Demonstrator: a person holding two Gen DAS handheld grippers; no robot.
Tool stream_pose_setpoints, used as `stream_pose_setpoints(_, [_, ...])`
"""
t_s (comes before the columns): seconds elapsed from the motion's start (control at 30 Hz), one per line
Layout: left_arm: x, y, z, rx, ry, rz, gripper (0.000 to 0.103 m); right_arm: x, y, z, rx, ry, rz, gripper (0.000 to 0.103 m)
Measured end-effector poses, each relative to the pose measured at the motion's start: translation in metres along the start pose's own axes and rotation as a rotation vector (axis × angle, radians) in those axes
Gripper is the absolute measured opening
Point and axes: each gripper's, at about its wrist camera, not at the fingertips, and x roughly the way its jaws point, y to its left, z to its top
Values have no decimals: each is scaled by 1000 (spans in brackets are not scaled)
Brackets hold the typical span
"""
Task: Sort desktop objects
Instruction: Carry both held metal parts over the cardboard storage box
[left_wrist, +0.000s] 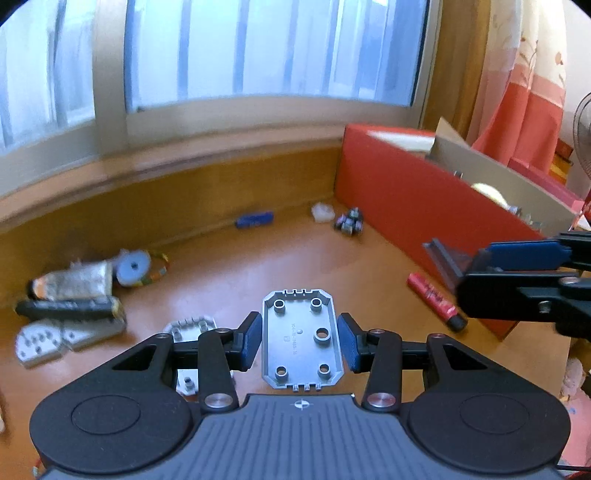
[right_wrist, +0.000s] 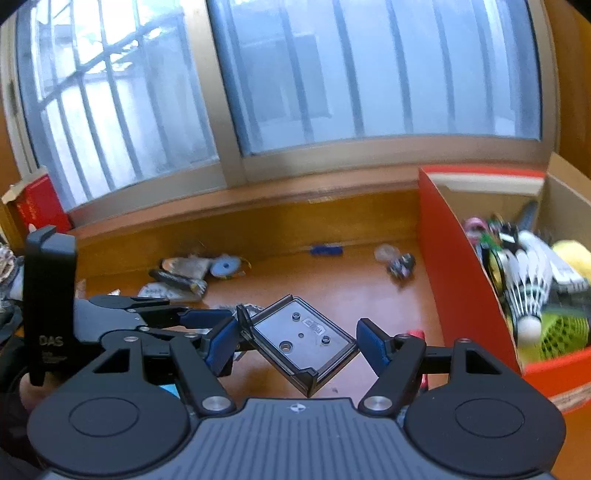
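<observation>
In the left wrist view my left gripper (left_wrist: 300, 341) is shut on a light grey plastic plate (left_wrist: 301, 339) with round holes; its blue pads (left_wrist: 251, 339) press the plate's two long edges and hold it above the wooden desk. My right gripper (right_wrist: 297, 345) is shut on a dark-framed grey plate (right_wrist: 301, 339), gripped cornerwise between its blue pads (right_wrist: 371, 345). That right gripper (left_wrist: 472, 271) also shows at the right edge of the left wrist view, in front of the red box (left_wrist: 406, 192). The left gripper (right_wrist: 210, 319) shows at the left of the right wrist view.
The open red box (right_wrist: 461, 277) holds a shuttlecock (right_wrist: 528, 291) and other items. A red tube (left_wrist: 436, 301) lies beside it. More grey plates (left_wrist: 40, 341), a tape roll (left_wrist: 133, 266) and packets sit at left. A blue object (left_wrist: 255, 219) and a small toy (left_wrist: 349, 221) lie by the back wall.
</observation>
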Motion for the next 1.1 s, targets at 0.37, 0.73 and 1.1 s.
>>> stream_pose_setpoints(0.37, [-16,-30,38,-28,-95,46,45,-7,-28,23,-37,-27,77,72])
stream_pose_setpoints(0.73, [3,-85,88,12,-154,53,45,-32,-91,43,-21,-102,75,72])
stream_pose_setpoints(1.1, [60,-154,137,88,-153,-7,45,-46,-173,52,40,-155,13,72])
